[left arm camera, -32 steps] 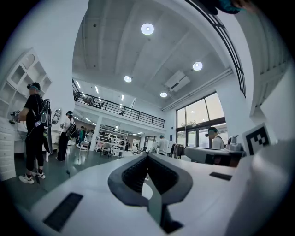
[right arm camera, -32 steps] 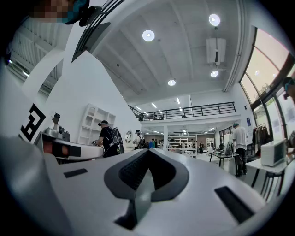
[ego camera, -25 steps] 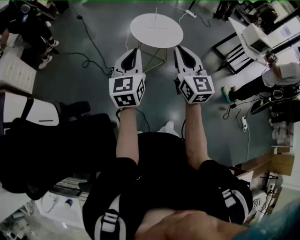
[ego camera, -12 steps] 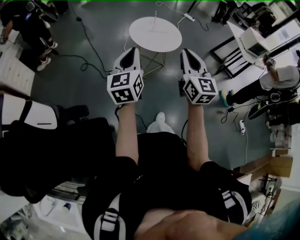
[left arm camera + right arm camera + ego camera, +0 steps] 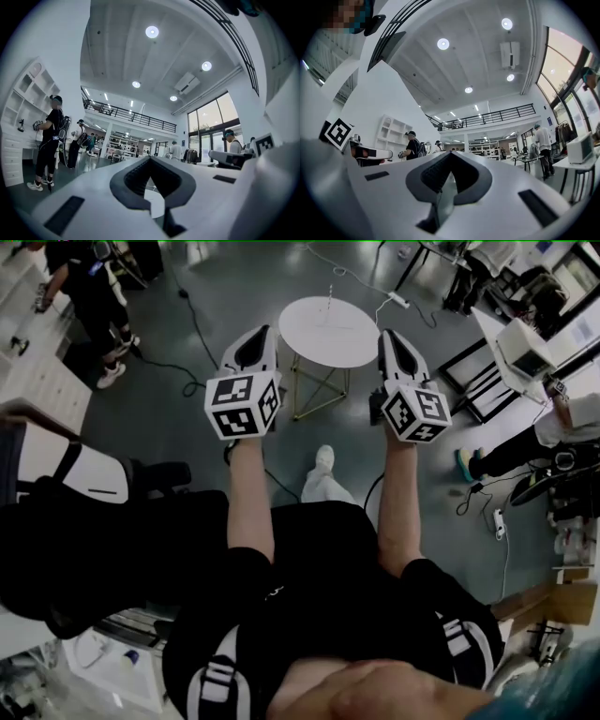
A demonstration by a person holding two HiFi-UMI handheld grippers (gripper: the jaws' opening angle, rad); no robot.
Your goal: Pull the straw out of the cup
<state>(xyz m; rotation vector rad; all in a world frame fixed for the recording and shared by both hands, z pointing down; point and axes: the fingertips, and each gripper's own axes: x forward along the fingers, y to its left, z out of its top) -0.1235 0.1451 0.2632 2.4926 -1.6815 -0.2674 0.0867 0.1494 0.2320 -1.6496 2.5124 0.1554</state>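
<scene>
Straw (image 5: 330,294): head view, a thin upright sliver on the round white table (image 5: 309,338), ahead of both grippers and between them; the cup cannot be made out. Left gripper (image 5: 266,331) and right gripper (image 5: 386,335) are held side by side, well apart, one at either edge of the table as seen from above.

Left gripper view: jaws pressed together at the tips, nothing between them; white shelving (image 5: 23,117) beyond.

Right gripper view: jaws likewise closed and empty; balcony railing (image 5: 497,116) beyond.
</scene>
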